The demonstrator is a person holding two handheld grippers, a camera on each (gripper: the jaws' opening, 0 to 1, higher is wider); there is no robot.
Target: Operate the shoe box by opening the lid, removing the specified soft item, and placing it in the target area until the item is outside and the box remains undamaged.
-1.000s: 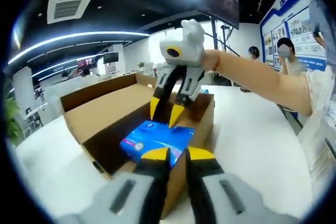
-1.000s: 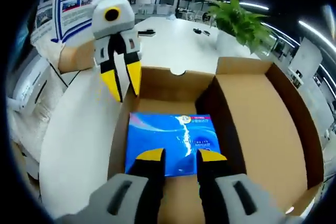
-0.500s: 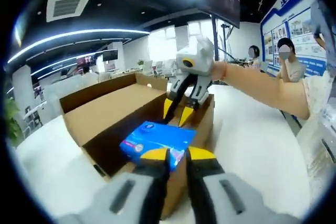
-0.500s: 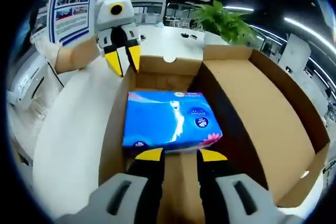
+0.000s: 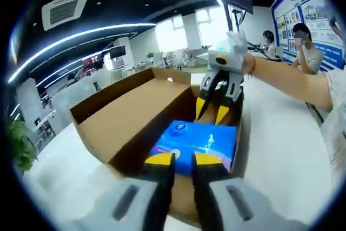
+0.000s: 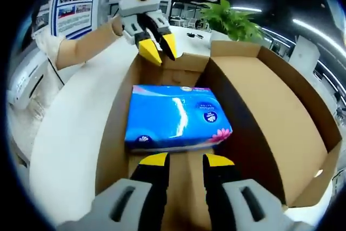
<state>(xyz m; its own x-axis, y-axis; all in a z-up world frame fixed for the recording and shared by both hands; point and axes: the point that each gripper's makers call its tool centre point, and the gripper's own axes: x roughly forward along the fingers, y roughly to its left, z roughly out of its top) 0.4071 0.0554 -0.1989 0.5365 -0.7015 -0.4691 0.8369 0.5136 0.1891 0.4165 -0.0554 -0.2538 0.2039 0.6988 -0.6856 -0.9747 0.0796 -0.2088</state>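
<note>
The brown cardboard shoe box (image 6: 116, 133) stands open on a white table, its lid (image 6: 275, 106) folded back to one side. Inside lies a blue soft tissue pack (image 6: 175, 114). My right gripper (image 6: 186, 160) is open, its yellow tips just short of the pack's near edge and not touching it. From the left gripper view, the right gripper (image 5: 212, 111) reaches down into the box behind the pack (image 5: 197, 139). My left gripper (image 5: 183, 159) hangs over the opposite end of the box (image 5: 124, 144), jaws a little apart and empty. It appears as the left gripper (image 6: 158, 51) above the far wall.
The white table (image 6: 70, 133) spreads around the box. A potted plant (image 6: 232, 22) stands beyond the box's far end. A seated person (image 5: 304, 47) is by a poster wall, and the holder's arm (image 5: 292, 85) stretches across the right side.
The left gripper has come in over the box's end, closer to the pack. The right gripper has sunk lower into the box behind the pack. The pack lies as before.
</note>
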